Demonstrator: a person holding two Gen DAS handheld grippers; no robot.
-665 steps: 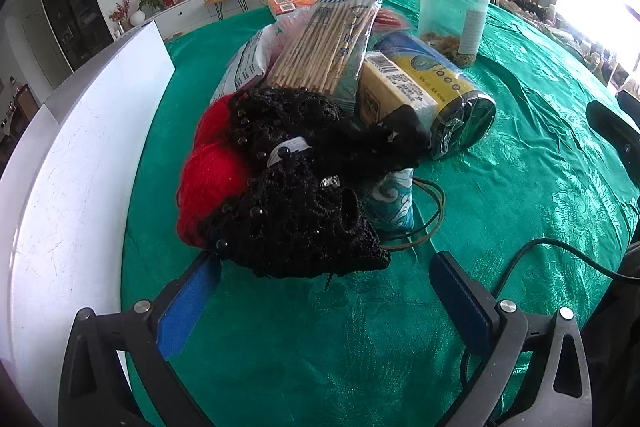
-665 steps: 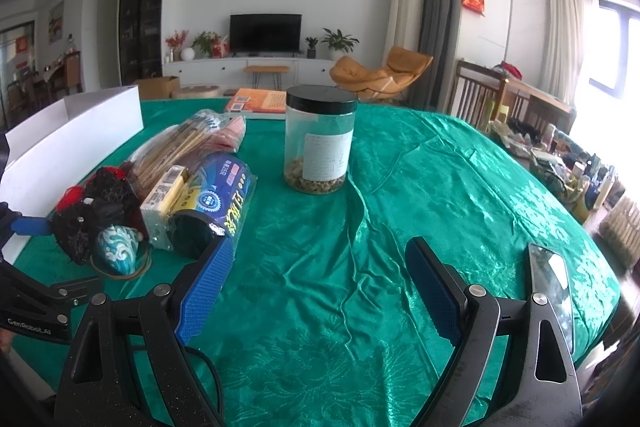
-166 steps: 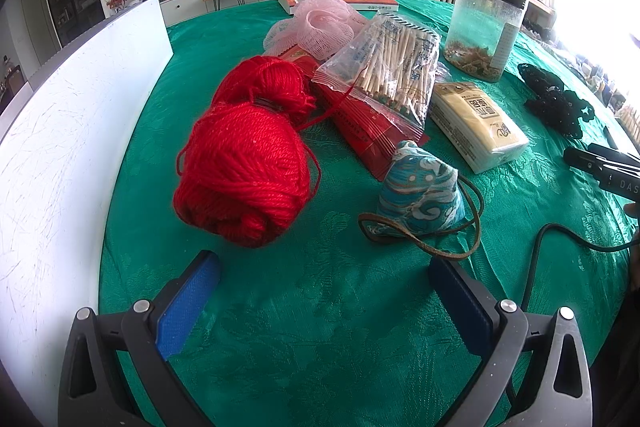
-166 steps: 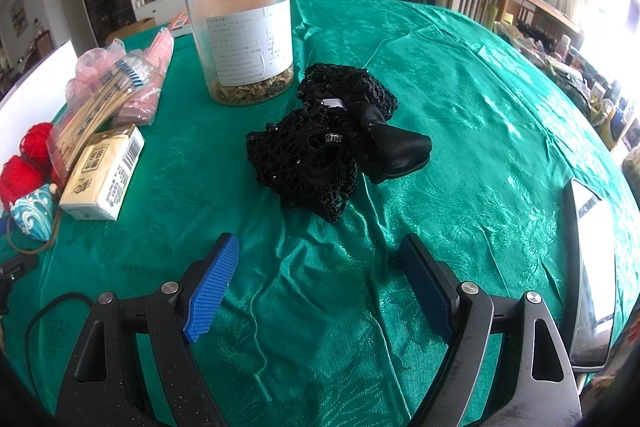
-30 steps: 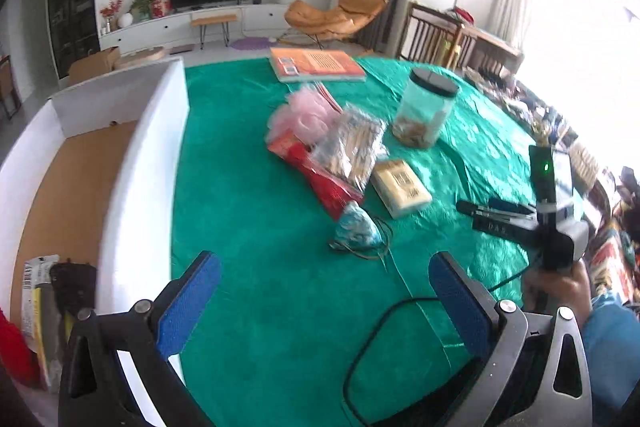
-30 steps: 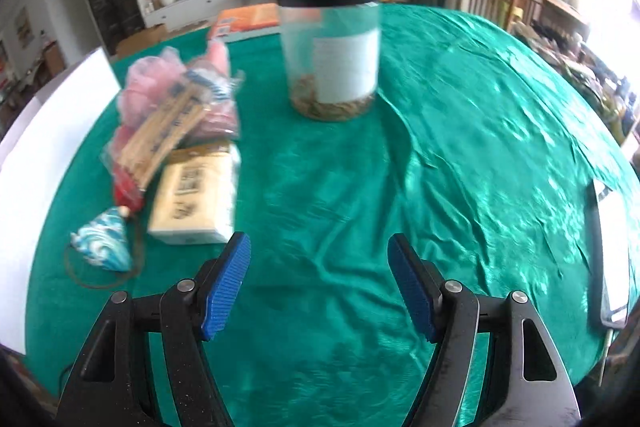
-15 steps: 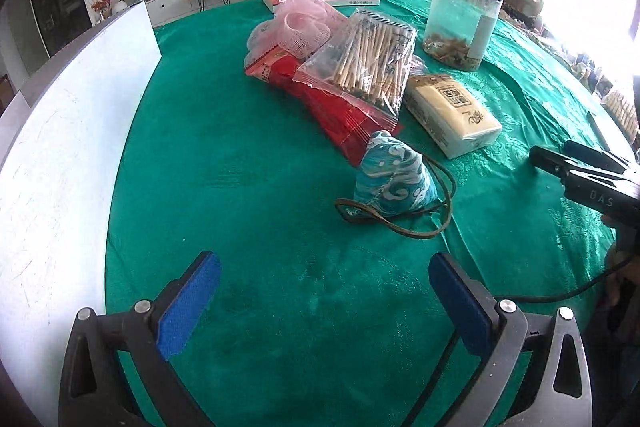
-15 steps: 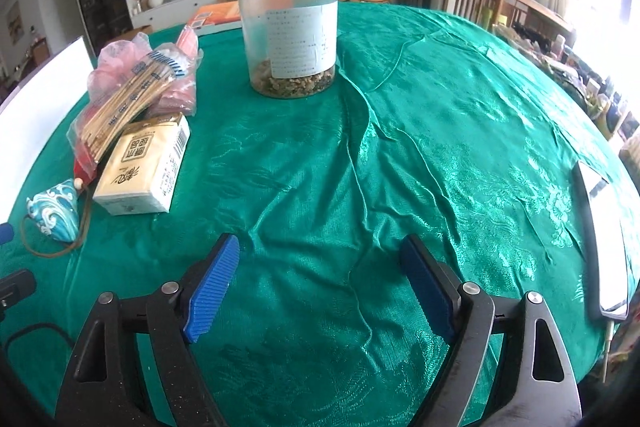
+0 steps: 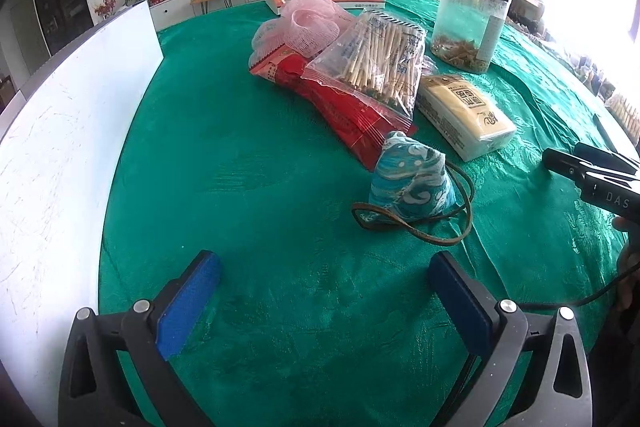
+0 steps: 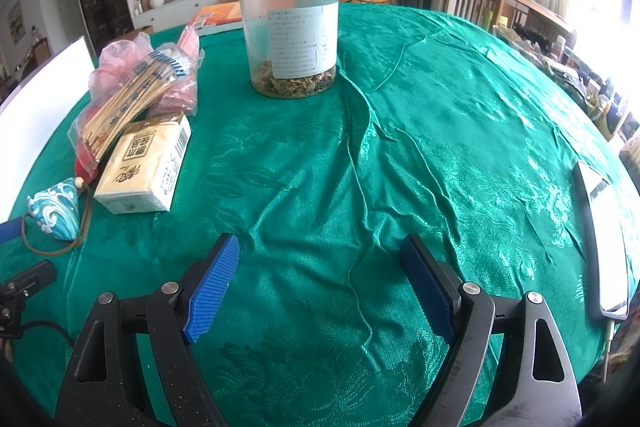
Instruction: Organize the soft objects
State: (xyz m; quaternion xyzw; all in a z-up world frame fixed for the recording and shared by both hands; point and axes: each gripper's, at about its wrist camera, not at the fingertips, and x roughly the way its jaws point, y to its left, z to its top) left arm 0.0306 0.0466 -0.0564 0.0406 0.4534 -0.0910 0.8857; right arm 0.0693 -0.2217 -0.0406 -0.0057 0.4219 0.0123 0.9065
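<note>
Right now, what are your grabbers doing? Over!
Left gripper open, empty. Right gripper open, empty. Blue wave-patterned cloth pouch ahead of left gripper, brown cord looped around it. Nothing between them.

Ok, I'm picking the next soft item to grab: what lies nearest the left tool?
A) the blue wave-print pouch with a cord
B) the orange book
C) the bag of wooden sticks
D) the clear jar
A: the blue wave-print pouch lies just ahead of the open left tool, closer than everything else on the cloth.
</note>
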